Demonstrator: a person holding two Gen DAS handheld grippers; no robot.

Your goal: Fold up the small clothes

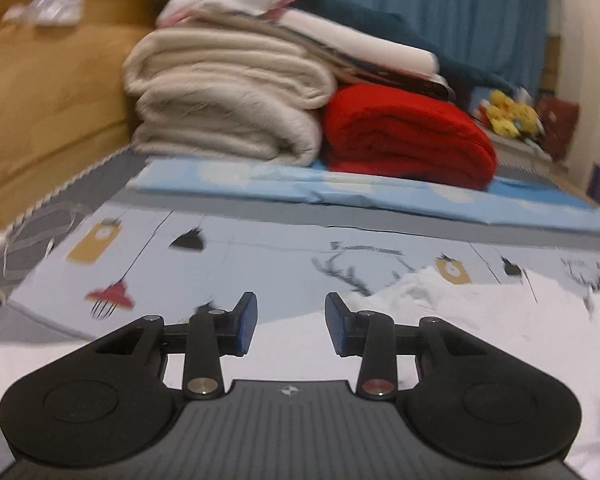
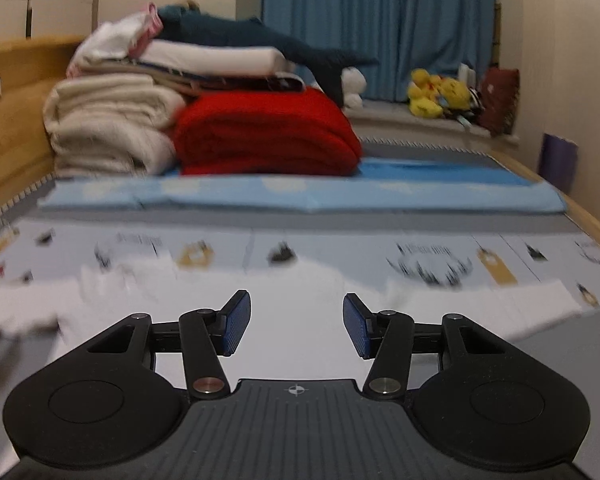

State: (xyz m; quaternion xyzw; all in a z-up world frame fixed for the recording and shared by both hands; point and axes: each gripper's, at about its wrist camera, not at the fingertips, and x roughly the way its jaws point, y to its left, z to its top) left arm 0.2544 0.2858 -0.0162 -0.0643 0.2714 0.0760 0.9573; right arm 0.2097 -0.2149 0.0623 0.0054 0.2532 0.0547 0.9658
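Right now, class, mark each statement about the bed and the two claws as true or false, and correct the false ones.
1. Both claws are open and hold nothing. True: left claw, right claw.
2. The white garment lies under the claws. True.
3. The red blanket sits on top of the cream blanket. False: they sit side by side.
4. The curtain is red. False: it is blue.
5. Yellow plush toys rest by the curtain. True.

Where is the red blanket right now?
In both views the red blanket lies folded at the bed's far end, just right of the cream blanket, under stacked clothes.
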